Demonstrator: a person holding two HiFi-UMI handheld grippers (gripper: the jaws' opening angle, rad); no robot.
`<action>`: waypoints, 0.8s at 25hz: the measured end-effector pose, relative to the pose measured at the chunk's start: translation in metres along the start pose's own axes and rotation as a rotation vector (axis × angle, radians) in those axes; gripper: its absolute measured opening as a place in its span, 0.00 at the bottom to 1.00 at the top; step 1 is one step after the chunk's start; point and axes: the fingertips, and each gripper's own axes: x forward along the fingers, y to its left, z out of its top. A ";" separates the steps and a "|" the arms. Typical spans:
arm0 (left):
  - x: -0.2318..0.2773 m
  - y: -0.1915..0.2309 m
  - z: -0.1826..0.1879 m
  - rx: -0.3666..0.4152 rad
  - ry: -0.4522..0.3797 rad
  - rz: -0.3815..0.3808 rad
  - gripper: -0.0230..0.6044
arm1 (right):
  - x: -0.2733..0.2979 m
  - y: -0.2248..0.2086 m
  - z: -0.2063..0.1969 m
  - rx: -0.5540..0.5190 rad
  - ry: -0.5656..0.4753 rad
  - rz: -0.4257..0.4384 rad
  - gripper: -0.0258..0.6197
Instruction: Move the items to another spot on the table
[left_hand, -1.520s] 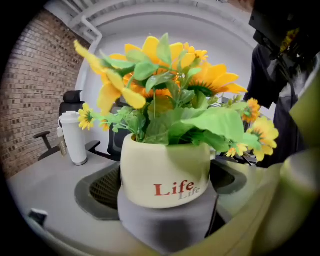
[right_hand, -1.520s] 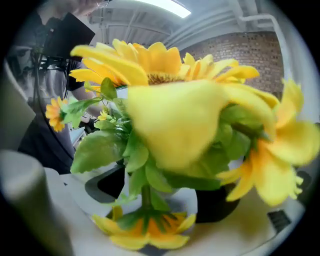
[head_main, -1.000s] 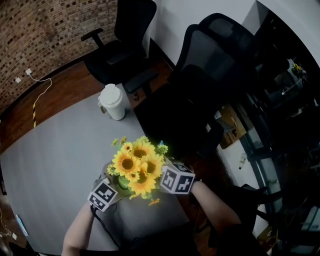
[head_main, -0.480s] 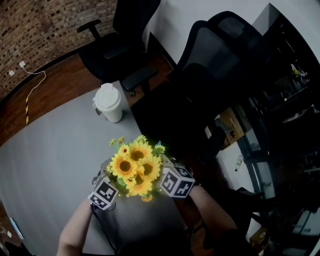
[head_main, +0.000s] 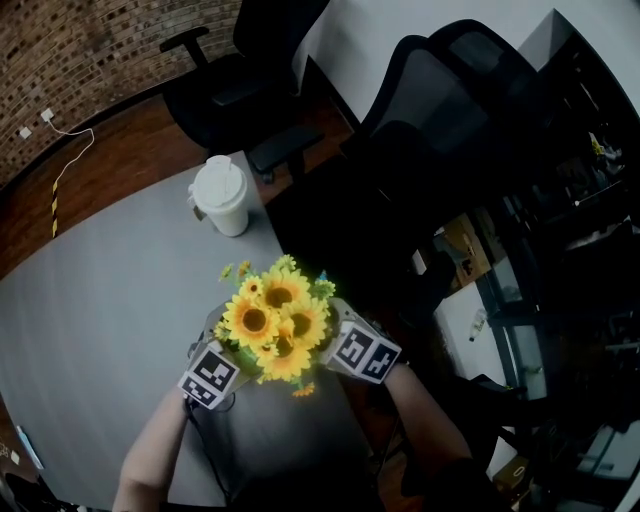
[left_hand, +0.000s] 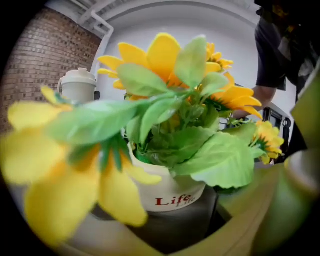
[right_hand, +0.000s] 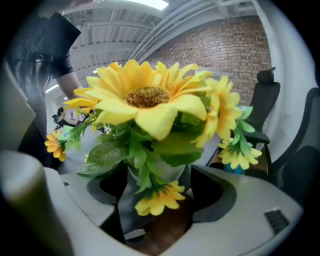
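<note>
Nearest the camera, two bare forearms (head_main: 150, 455) are extended forward and angled inward, so that the two grippers are brought together from opposite sides of one object. The left gripper (head_main: 230, 352) and the right gripper (head_main: 325, 338) are set facing each other with a pot of artificial sunflowers (head_main: 272, 322) between them, at the near right corner of the grey tabletop (head_main: 100, 290).

In the left gripper view, the white flower pot (left_hand: 170, 192), printed "Life" in red, is seen seated between the jaws, which appear clenched on its lower wall. In the right gripper view, the dark jaw pads are pressed against both sides of the pot, so it is grasped there too. A two-sided hold is judged to suit a top-heavy bouquet, since tipping is resisted.

Brown floor is glimpsed beneath the pot in the right gripper view, so the pot is probably carried clear of the surface; this cannot be confirmed from above, where the blooms hide it.

Farther back, a white lidded cup (head_main: 222, 195) is left standing near the tabletop's far edge, well apart. Beyond it, black office chairs (head_main: 430, 120) and a brick wall (head_main: 80, 50) are seen.
</note>
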 end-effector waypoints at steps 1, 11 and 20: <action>0.001 0.000 0.000 -0.017 -0.001 0.001 0.93 | 0.000 -0.001 -0.004 0.012 0.009 -0.003 0.65; -0.033 0.006 -0.010 -0.135 -0.016 0.078 0.93 | -0.014 0.016 -0.022 0.149 -0.032 -0.014 0.68; -0.066 0.005 -0.021 -0.217 -0.023 0.130 0.93 | -0.048 0.046 -0.019 0.192 -0.067 -0.074 0.68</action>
